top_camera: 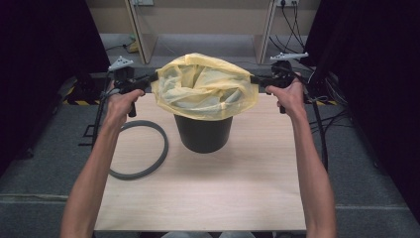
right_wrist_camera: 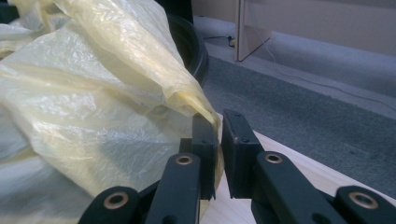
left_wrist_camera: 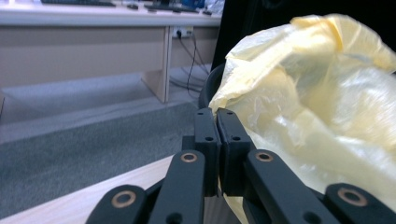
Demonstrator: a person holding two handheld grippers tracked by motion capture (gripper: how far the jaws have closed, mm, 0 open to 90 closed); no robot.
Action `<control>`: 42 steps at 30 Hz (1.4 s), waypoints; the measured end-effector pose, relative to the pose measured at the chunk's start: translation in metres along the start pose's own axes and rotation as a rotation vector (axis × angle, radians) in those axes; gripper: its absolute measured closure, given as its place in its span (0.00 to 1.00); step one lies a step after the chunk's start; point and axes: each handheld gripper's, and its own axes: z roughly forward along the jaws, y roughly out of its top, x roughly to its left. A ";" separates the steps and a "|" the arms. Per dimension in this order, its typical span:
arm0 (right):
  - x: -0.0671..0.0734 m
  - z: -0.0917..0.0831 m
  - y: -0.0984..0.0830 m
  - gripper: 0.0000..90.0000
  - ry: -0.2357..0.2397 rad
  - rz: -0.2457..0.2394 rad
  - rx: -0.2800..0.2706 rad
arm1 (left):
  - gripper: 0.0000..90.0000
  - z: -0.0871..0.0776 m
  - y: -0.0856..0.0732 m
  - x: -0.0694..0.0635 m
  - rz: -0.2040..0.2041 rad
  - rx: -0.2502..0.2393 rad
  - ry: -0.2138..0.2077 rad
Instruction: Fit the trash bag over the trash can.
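Note:
A black bin (top_camera: 203,135) stands at the middle of the table, lined with a yellow plastic bag (top_camera: 203,87) whose mouth is stretched wide above the rim. At the bag's left edge, my left gripper (top_camera: 154,77) is shut on a pinch of the film. In the left gripper view its jaws (left_wrist_camera: 217,112) meet with the bag (left_wrist_camera: 303,93) bunched at their tip. My right gripper (top_camera: 253,78) holds the bag's right edge. In the right gripper view the bag (right_wrist_camera: 93,93) narrows to a point that runs between the nearly closed jaws (right_wrist_camera: 215,122).
A grey rubber ring (top_camera: 163,144) lies flat on the wooden table (top_camera: 223,188), left of the bin. Dark curtains stand at both sides, with cables on the floor at right. Desk legs rise beyond the table's far edge.

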 end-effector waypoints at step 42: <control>0.035 -0.018 0.006 0.47 -0.017 0.047 -0.037 | 0.93 -0.008 -0.046 -0.025 0.066 0.081 0.037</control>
